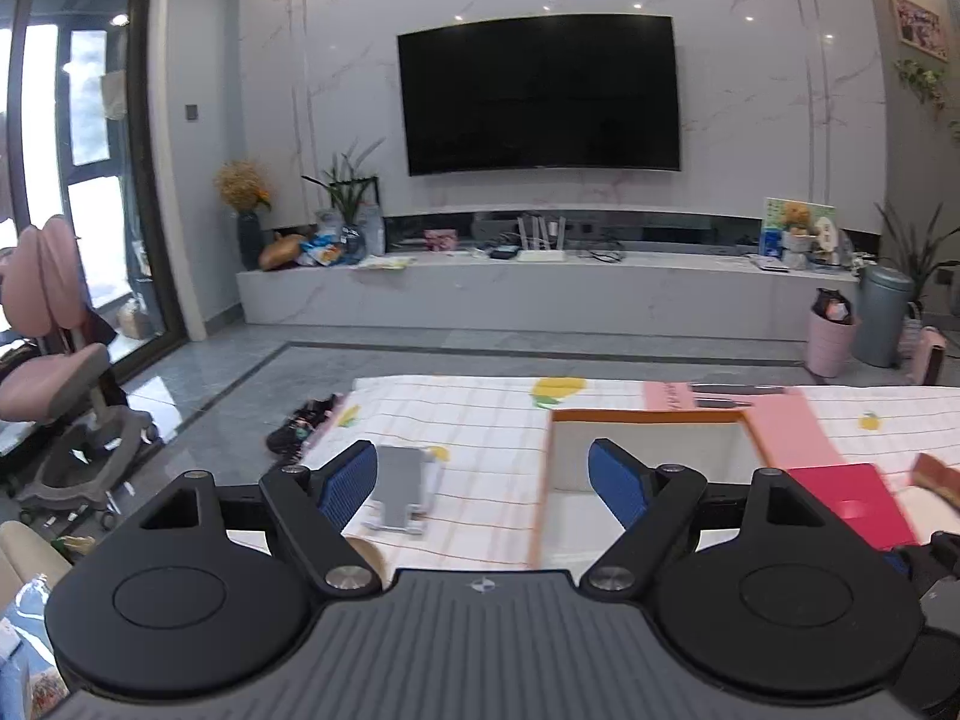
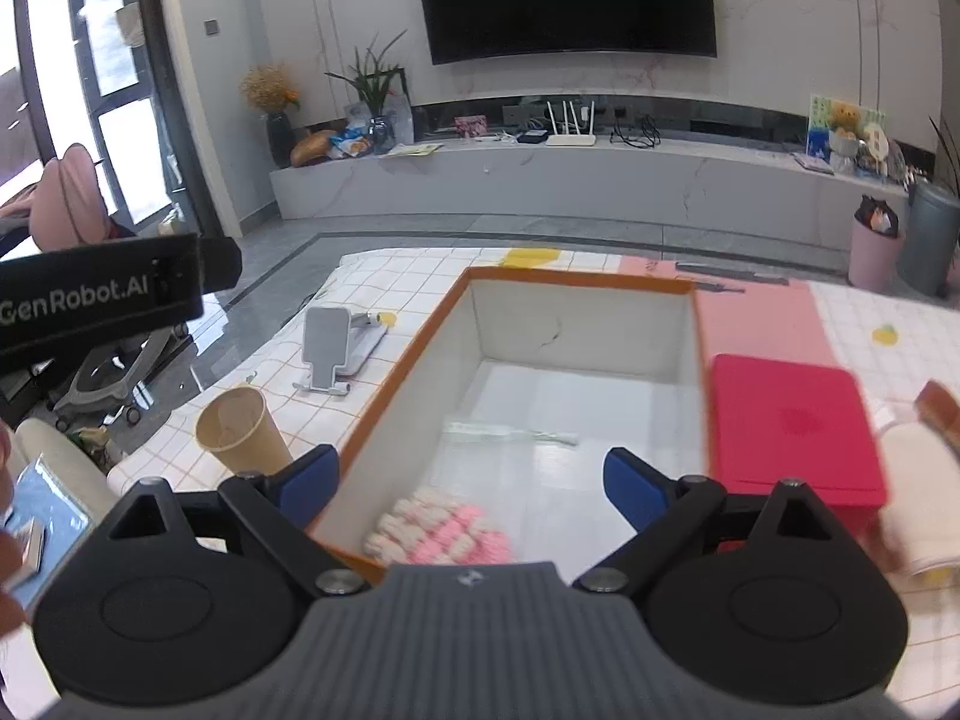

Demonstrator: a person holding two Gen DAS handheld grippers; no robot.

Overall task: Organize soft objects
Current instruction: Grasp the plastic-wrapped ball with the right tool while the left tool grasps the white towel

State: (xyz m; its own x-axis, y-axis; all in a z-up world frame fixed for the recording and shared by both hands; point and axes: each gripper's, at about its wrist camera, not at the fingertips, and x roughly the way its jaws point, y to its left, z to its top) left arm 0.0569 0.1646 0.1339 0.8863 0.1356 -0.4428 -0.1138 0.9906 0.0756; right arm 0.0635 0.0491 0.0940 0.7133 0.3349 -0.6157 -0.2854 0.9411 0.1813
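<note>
Your right gripper [image 2: 471, 480], fingers spread and empty, hovered over the orange-rimmed box [image 2: 414, 348], where a pink-and-white fluffy cloth [image 2: 441, 531] lay at six o'clock, apparently just stowed; your left gripper [image 1: 483, 483] waited equally spread.

A: Item one, near field?
B: Left gripper [image 1: 483, 483], blue pads [image 1: 348, 483] spread wide, nothing between them.
A: Table?
B: Checked tablecloth [image 1: 480, 414]; grey phone stand [image 1: 399, 492] just beside the left pad; orange-rimmed box [image 1: 648, 417], white inside; red case [image 1: 852, 504] to its right.
A: Background?
B: Wall television [image 1: 540, 93], pink chair [image 1: 51, 348], shoes [image 1: 300, 423] on the floor.
</note>
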